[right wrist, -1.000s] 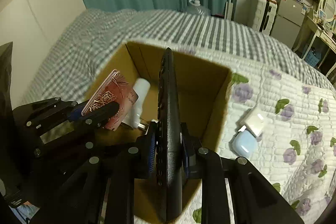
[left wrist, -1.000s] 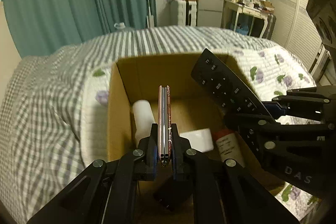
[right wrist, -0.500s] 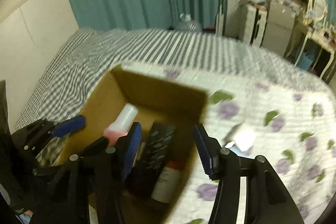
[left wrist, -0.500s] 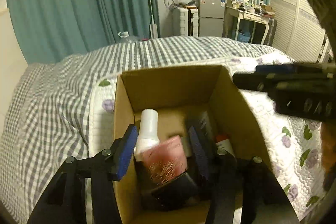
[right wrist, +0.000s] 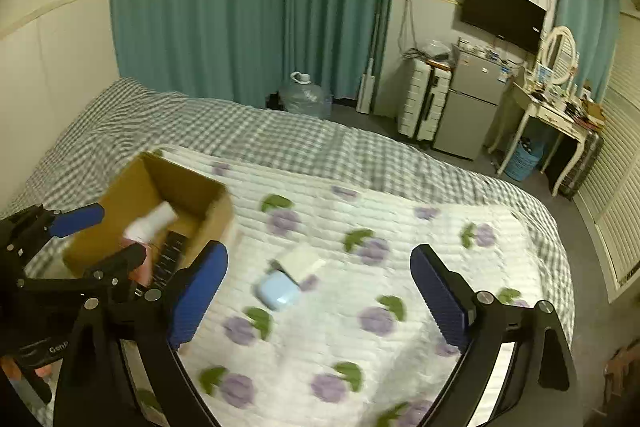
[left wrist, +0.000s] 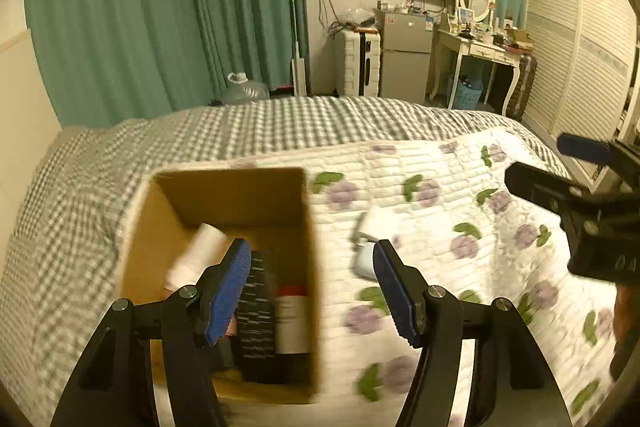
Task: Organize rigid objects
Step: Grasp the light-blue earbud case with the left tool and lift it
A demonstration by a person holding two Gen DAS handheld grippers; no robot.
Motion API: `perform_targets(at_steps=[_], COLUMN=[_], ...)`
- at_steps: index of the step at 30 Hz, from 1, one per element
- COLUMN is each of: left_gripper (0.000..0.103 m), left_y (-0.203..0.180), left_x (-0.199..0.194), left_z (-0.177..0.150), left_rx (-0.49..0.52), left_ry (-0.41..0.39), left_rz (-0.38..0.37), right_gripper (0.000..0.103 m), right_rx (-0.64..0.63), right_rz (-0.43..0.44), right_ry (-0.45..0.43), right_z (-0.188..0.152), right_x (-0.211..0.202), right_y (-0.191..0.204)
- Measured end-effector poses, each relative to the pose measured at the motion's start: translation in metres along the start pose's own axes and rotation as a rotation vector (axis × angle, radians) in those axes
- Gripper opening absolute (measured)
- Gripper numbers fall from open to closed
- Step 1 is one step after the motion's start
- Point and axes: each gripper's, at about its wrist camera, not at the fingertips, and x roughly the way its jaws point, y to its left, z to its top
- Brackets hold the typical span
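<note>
An open cardboard box [left wrist: 240, 195] [right wrist: 184, 187] stands on the floral quilt. In it lie a white bottle [left wrist: 200, 251] [right wrist: 156, 219], a black remote [left wrist: 260, 319] [right wrist: 172, 251] and a red-capped bottle [left wrist: 292, 319]; a pink card [right wrist: 140, 261] shows at the edge. My left gripper [left wrist: 311, 255] [right wrist: 104, 239] hovers over the box's right wall, its jaws opening and holding nothing. A pale blue case [right wrist: 278, 289] [left wrist: 362, 259] and a small white box [right wrist: 302, 259] [left wrist: 372, 223] lie on the quilt. Above them my right gripper [right wrist: 318, 255] [left wrist: 560, 165] is opening wide, empty.
The quilt [right wrist: 400, 267] covers a bed with a grey checked sheet [right wrist: 240, 135]. Teal curtains [right wrist: 240, 7], a water jug [right wrist: 304, 95], a white suitcase [right wrist: 420, 107], a small fridge [right wrist: 472, 107] and a dressing table [right wrist: 552, 111] stand beyond the bed.
Both grippers opened: the left let the pink card drop into the box and the right let go of the remote. Both then pulled back, rose and swung right over the quilt.
</note>
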Motion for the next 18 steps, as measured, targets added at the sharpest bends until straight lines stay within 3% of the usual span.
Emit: perform_targets(at_steps=[7,14,18], left_gripper=[0.066,0.066,0.066], left_y=[-0.056,-0.074,-0.075], left_x=[0.057,0.114,0.14], left_z=[-0.016,-0.039,-0.048], left_rx=[-0.052,-0.09,-0.156], left_ry=[0.09,0.175,0.175], left_rz=[0.056,0.1,0.152], right_gripper=[0.098,0.098,0.098], right_rx=[-0.03,-0.185,-0.223], right_rz=[-0.01,0.082,0.162], right_ry=[0.013,0.037,0.054], right_z=[-0.029,-0.031,-0.016], right_x=[0.025,0.075,0.111], right_y=[-0.054,-0.061,-0.062])
